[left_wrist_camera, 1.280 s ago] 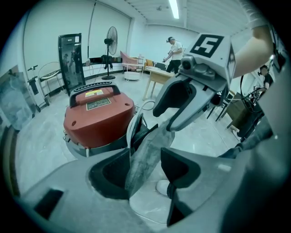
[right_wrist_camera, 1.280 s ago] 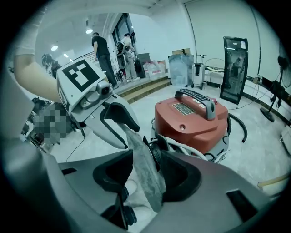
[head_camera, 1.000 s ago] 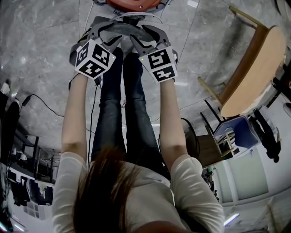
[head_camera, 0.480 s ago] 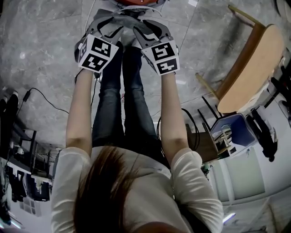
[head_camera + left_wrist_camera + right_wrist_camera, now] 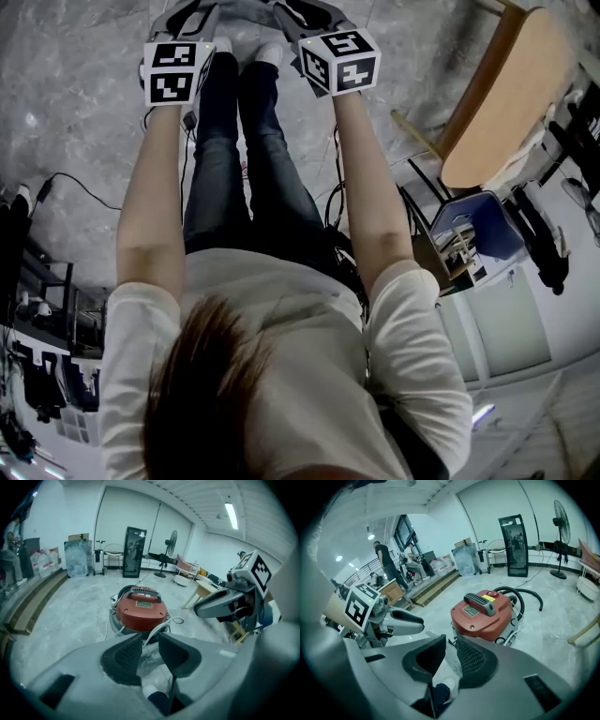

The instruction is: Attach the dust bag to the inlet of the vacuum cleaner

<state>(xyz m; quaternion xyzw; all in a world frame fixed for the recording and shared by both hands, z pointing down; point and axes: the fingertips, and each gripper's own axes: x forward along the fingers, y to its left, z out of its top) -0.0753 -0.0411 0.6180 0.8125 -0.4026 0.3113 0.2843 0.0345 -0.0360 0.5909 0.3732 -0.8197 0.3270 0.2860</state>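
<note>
Since a second ago both grippers had lifted, and the red vacuum cleaner (image 5: 140, 610) had dropped out of the head view. Left gripper (image 5: 150, 644) and right gripper (image 5: 451, 645) jaws were half apart, closing on nothing. The vacuum cleaner sat on the floor (image 5: 61, 616) just ahead.

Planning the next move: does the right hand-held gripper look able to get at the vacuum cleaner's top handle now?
Probably yes: the right hand-held gripper, jaws closing on nothing, faces the vacuum cleaner, whose handle lies on top, uncovered, with only floor between.
</note>
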